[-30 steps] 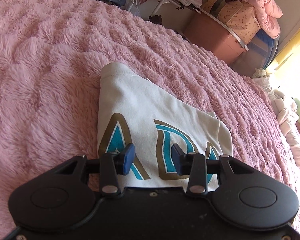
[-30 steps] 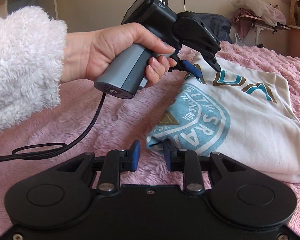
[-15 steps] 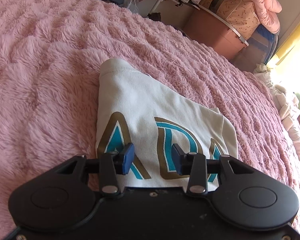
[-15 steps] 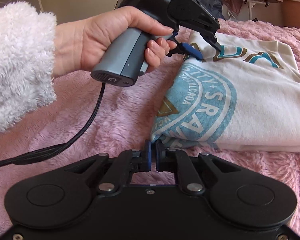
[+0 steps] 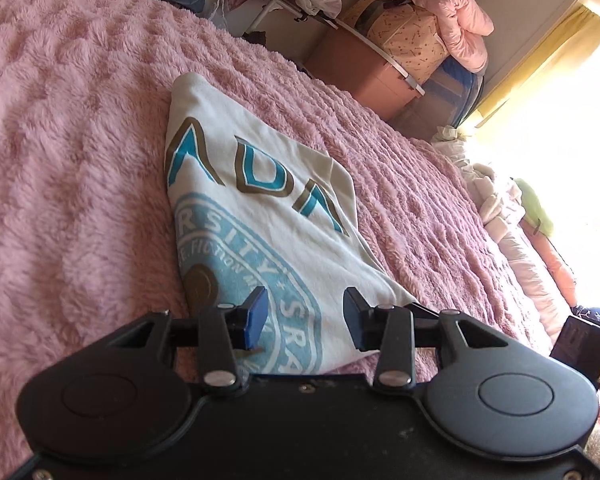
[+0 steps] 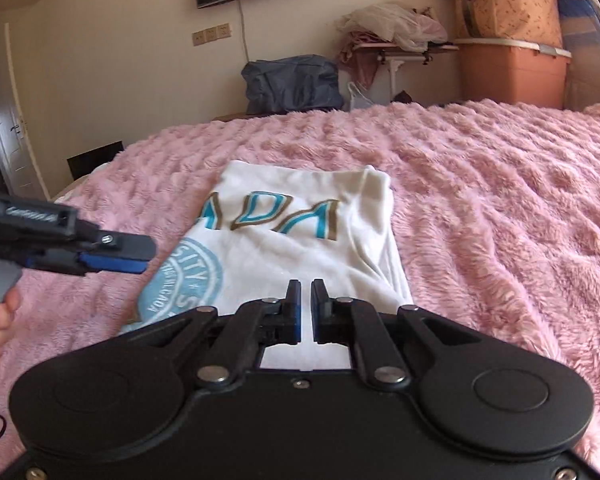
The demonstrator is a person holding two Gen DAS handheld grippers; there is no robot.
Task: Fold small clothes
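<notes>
A folded white T-shirt (image 5: 268, 220) with a blue round print and teal-and-brown letters lies flat on the pink fluffy blanket (image 5: 60, 160). It also shows in the right wrist view (image 6: 300, 236). My left gripper (image 5: 302, 322) is open and empty, held above the shirt's near edge; in the right wrist view it (image 6: 136, 256) sits left of the shirt. My right gripper (image 6: 305, 312) has its jaws almost together with a narrow gap, above the shirt's near end, holding nothing.
Beyond the bed stand a brown storage box (image 6: 512, 76) with bags stacked on it, a small folding table (image 6: 404, 50) with clothes, and a dark blue bag (image 6: 292, 82). Pale bedding (image 5: 512, 236) is piled along the bed's right side.
Both grippers pulled back and rose from the shirt. The right gripper, shut at the shirt's corner half a second ago, now hovers over its near end. The shirt lies still.
</notes>
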